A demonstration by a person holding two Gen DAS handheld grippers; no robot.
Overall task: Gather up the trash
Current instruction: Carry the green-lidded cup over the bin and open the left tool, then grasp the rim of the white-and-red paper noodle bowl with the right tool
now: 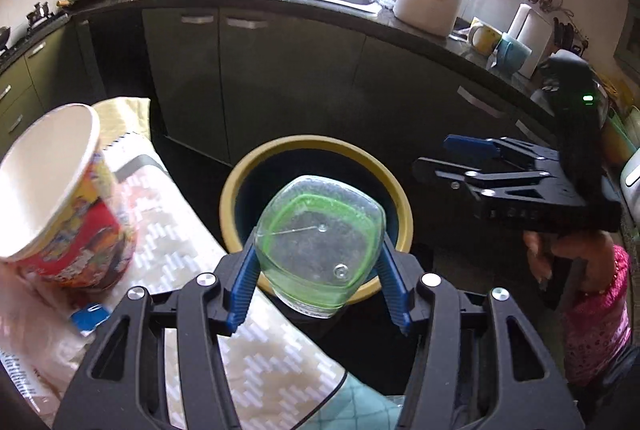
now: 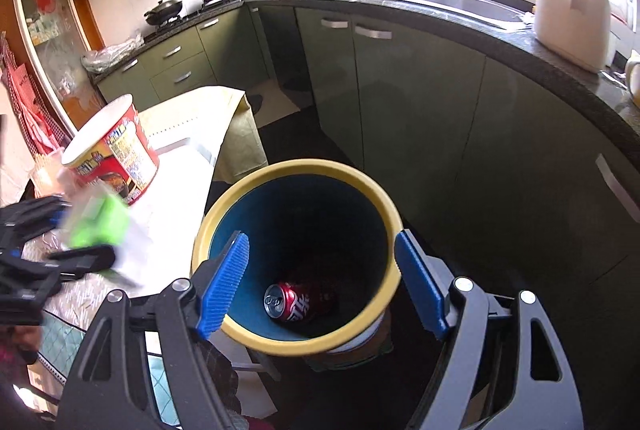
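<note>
My left gripper (image 1: 318, 282) is shut on a clear plastic bottle with a green label (image 1: 320, 242), bottom end toward the camera, held just in front of the yellow-rimmed trash bin (image 1: 236, 170). In the right wrist view the bottle (image 2: 100, 226) shows blurred at the left, over the table edge. My right gripper (image 2: 320, 282) is open and empty above the bin (image 2: 296, 166), which holds a red soda can (image 2: 298, 304). It also appears in the left wrist view (image 1: 452, 154), to the right of the bin. A red instant-noodle cup (image 1: 60, 198) stands on the table.
The table with a patterned cloth (image 1: 192, 250) lies left of the bin. Dark green cabinets (image 2: 420, 110) and a counter with a sink (image 2: 460, 4) and a white jug (image 2: 572, 14) run behind. A small blue item (image 1: 90, 316) lies near the cup.
</note>
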